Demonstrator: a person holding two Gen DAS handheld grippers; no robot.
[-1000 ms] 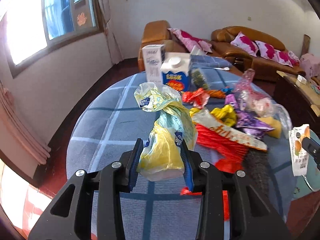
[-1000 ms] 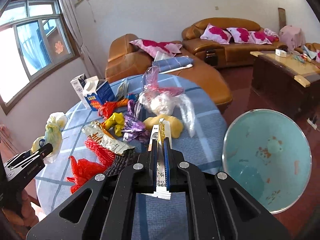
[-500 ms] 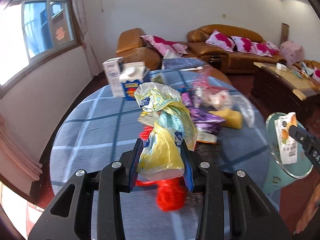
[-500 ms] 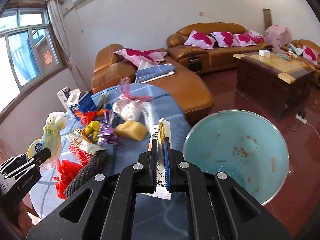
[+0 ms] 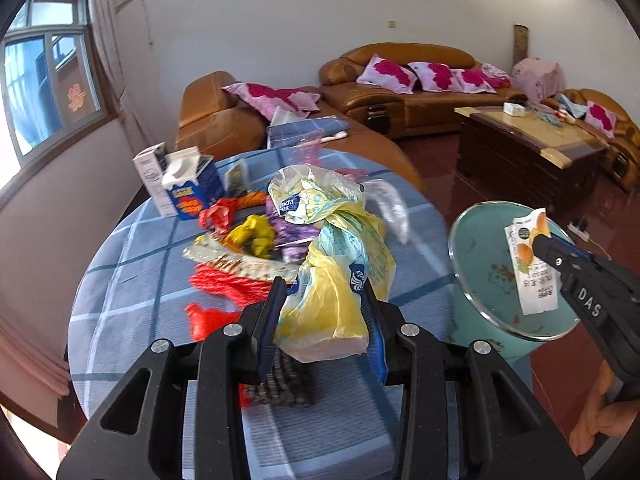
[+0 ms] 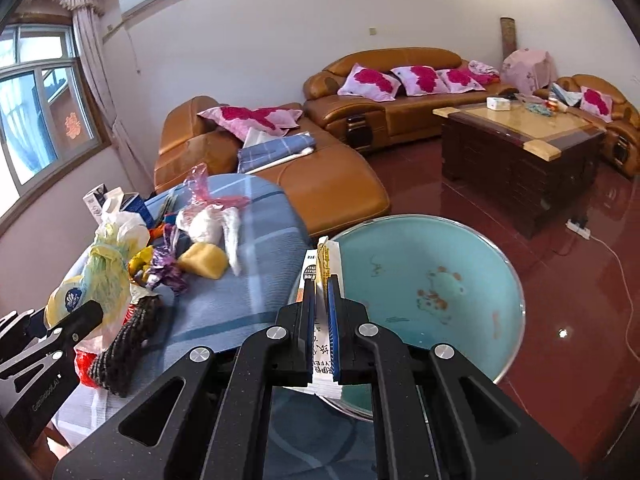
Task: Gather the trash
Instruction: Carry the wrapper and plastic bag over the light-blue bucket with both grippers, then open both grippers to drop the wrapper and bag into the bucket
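A crumpled yellow plastic bag (image 5: 336, 268) is clamped between the left gripper (image 5: 325, 320) pads above the blue checked table (image 5: 132, 280), while a flat white wrapper (image 6: 325, 320) gets pinched upright in the right gripper (image 6: 321, 344) right over the teal bin (image 6: 500, 280) rim.

left wrist view: sits just behind the left gripper (image 5: 324, 312), looking forward over the round table with the blue checked cloth (image 5: 132, 280) toward the tan leather sofa (image 5: 404, 80); table close, sofa far. right wrist view: just behind the right gripper (image 6: 322, 320), off the table's sofa-facing edge, above the round teal bin (image 6: 472, 272), facing the same sofa. both views share table, bin and sofa, and each shows the other gripper.
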